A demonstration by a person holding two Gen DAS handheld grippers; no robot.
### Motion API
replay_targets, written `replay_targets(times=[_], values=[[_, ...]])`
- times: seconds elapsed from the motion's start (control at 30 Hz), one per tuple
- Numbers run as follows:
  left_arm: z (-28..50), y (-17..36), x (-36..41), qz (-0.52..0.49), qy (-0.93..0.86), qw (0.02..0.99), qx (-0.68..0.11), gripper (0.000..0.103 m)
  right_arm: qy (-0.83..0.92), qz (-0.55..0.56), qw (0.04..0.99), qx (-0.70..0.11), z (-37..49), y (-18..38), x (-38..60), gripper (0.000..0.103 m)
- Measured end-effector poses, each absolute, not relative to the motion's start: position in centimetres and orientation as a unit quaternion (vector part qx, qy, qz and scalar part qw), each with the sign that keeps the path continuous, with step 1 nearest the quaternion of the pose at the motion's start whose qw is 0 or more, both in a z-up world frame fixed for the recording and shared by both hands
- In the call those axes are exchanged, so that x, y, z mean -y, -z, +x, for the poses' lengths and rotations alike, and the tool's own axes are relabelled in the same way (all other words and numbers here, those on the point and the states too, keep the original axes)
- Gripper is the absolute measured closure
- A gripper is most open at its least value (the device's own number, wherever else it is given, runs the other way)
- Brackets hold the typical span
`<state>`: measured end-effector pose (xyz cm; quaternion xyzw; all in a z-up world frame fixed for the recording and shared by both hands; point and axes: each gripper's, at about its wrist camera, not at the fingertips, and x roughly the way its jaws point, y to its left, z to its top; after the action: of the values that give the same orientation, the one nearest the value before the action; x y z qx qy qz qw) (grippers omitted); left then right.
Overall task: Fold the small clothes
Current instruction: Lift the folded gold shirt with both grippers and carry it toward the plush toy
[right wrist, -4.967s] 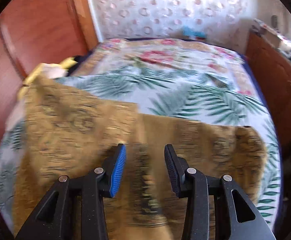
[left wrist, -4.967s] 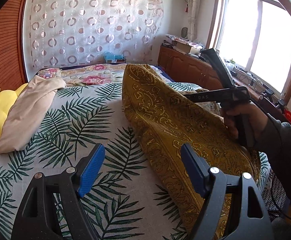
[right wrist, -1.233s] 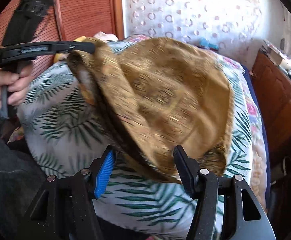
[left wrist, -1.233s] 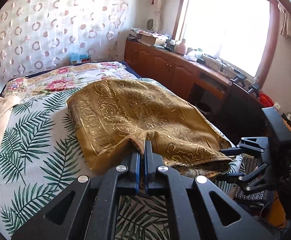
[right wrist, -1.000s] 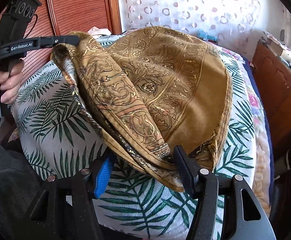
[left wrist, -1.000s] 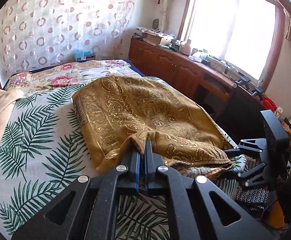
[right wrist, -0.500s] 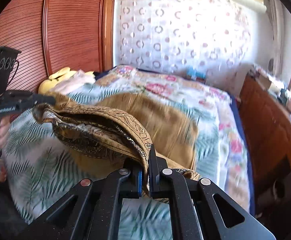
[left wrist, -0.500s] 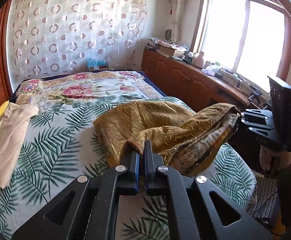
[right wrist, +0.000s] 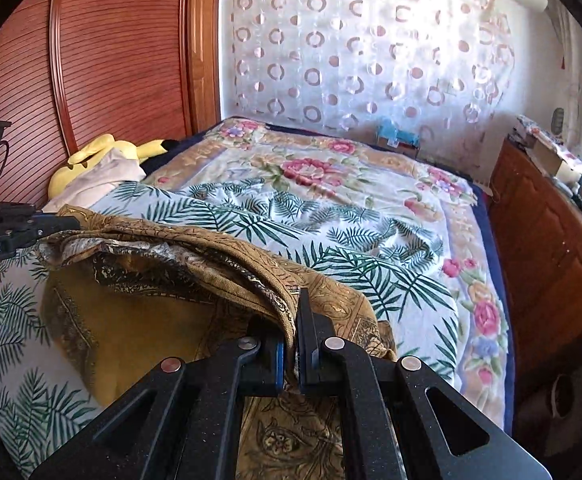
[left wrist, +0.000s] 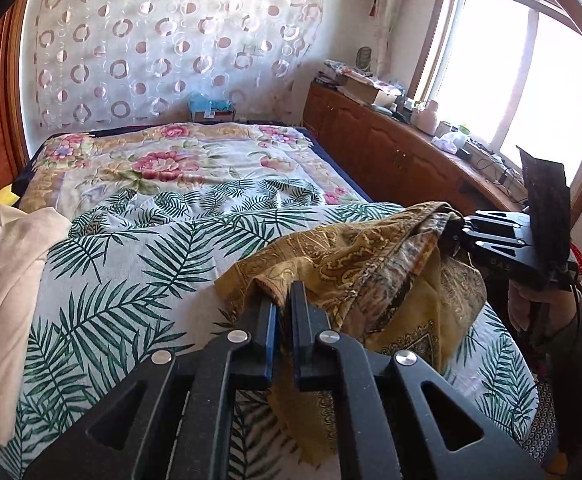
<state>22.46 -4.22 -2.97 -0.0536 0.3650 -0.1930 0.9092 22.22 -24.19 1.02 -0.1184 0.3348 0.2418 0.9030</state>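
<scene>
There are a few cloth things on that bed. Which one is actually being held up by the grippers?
The gold patterned cloth. The left gripper and right gripper each pinch an edge of it, while the cream garment lies untouched at the bed's side.

the bed (left wrist: 139,240) – palm-leaf sheet, floral quilt (left wrist: 179,152) behind – bears a cream garment (left wrist: 7,280) at its left edge.

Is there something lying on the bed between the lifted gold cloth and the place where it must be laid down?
Nothing visible: the palm-leaf sheet beyond the gold cloth is bare; the beige garment lies aside.
</scene>
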Motion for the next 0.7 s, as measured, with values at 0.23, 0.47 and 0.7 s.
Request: replay_targets(times=[0.23, 0.47, 0.7], values=[[22.9, 3.0, 2.9, -0.035, 0.179, 0.916, -0.358, 0.037, -0.251, -0.107, 0.897, -0.348, 24.6, -0.6, 24.4, 0.099], [23.8, 3.7, 2.3, -0.03, 0.182, 0.914, -0.362, 0.024, -0.211, -0.087, 0.912, -0.341, 25.3, -1.7, 25.1, 0.058], [26.5, 6.0, 3.7, -0.002, 0.18, 0.901, -0.395, 0.024, -0.154, -0.084, 0.93, -0.322, 24.8, -4.2, 26.8, 0.057]])
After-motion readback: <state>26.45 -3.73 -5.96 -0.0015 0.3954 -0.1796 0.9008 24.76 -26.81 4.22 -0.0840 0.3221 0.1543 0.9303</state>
